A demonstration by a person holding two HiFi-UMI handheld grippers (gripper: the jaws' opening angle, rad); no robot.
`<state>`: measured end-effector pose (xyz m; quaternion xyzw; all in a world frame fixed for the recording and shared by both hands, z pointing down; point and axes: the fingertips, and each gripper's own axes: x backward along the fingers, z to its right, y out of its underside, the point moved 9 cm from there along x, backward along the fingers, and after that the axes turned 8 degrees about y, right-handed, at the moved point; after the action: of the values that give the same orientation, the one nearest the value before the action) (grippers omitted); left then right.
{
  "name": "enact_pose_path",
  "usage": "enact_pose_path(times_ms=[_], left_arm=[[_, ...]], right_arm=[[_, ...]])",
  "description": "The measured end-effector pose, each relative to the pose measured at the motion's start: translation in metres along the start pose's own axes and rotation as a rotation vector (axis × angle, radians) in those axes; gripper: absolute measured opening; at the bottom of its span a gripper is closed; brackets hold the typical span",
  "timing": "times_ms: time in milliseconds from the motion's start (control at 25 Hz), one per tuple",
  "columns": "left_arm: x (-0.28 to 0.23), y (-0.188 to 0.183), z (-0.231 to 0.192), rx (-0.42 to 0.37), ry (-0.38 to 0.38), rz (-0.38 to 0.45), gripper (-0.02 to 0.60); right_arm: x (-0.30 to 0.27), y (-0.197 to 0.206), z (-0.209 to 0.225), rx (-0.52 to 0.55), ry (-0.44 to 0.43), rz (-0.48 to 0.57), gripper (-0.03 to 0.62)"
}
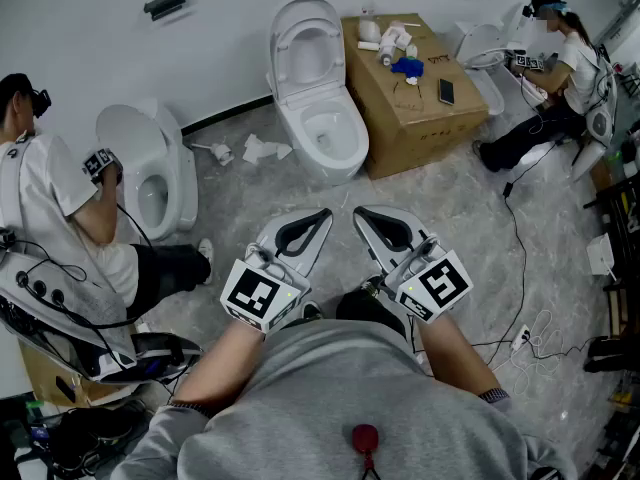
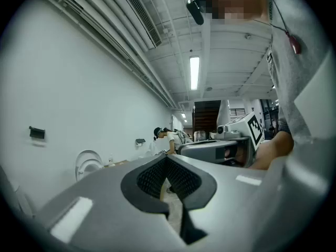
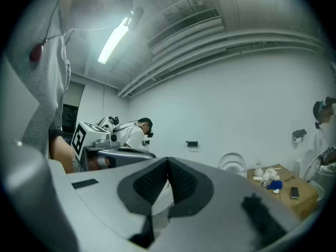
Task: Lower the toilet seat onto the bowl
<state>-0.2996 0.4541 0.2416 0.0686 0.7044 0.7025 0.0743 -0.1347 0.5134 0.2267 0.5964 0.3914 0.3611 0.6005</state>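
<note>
Both jaws shut, empty: left gripper [image 1: 319, 217], right gripper [image 1: 363, 215]. Toilet seat [image 1: 304, 16] stands upright just left of the cardboard box [image 1: 420, 103]. Plan: reach in, hook the top edge, ease it slowly onto the bowl [image 1: 351, 128].

Head view sits high, looking steeply down past the person's chest onto the left gripper [image 1: 322, 215] and right gripper [image 1: 362, 212], toilet [image 1: 318, 88] and box [image 1: 410, 98] further ahead. Each gripper view rides low, close behind its own jaws, tilted up at wall and ceiling. Both catch that toilet and box far off, and each shows the other gripper's cube [image 2: 254, 129].
</note>
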Motion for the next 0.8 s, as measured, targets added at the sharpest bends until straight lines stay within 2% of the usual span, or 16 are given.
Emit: enact_pose_path(times_ms=[480,800], left_arm=[[0.028,0.01,0.007,0.002,0.002,-0.006,0.008],[0.009,0.01,-0.009,0.023,-0.011,-0.012,0.006]], right_arm=[[0.003,0.008,-0.031,-0.008,0.016,-0.008,0.012],[-0.004,0.008,-0.002,-0.032,0.052,0.005,0.012]])
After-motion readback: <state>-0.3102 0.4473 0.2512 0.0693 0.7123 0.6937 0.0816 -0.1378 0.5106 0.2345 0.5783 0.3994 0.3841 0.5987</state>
